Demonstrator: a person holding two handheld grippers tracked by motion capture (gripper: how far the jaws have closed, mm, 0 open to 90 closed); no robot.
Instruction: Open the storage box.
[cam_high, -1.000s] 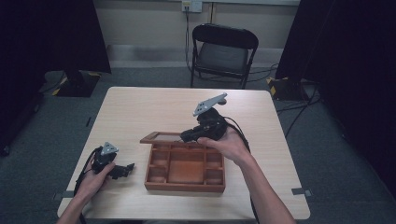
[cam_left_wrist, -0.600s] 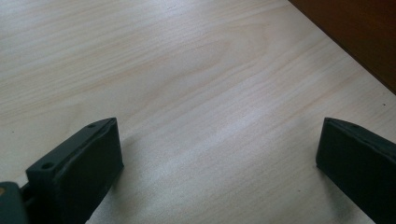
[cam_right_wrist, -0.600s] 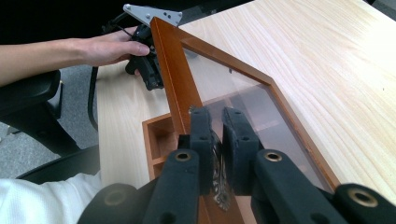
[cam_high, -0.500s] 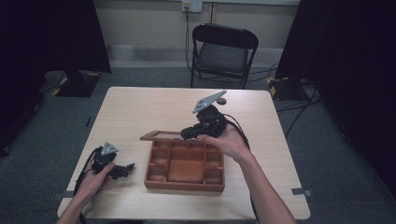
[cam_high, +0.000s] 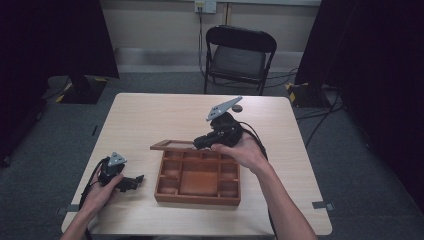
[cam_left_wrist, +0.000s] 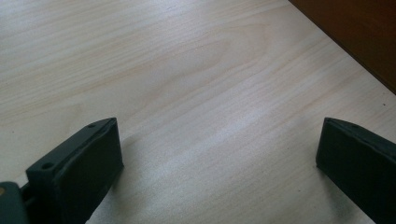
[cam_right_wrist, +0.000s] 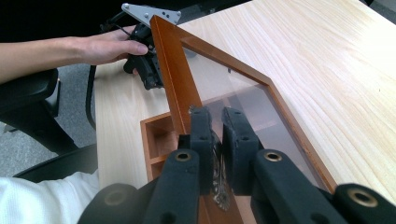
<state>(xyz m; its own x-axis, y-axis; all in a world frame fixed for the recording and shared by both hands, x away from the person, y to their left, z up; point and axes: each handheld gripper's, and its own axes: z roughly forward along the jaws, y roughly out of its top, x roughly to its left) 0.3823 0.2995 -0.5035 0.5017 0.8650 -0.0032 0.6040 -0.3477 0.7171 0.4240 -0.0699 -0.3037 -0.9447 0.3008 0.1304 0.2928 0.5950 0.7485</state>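
Item: hinged glass lid (cam_right_wrist: 233, 93) of wooden box (cam_high: 197, 175), mid-worktop (cam_high: 150, 115). Stiff, fragile pane; I grip its metal clasp. Right tool (cam_right_wrist: 218, 122) clamped there; left tool (cam_left_wrist: 219, 154) apart, idle.

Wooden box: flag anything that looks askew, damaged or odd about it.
Nothing looks damaged. The wooden box sits square on the table, its compartments empty. Its glass lid stands tilted open only because the right gripper is shut on the metal clasp at its front edge. The left gripper rests beside the box, open.

hand-held gripper (cam_left_wrist: 219, 154): jaws wide apart | tabletop (cam_left_wrist: 187, 70): bare wood | box (cam_left_wrist: 359, 32): corner
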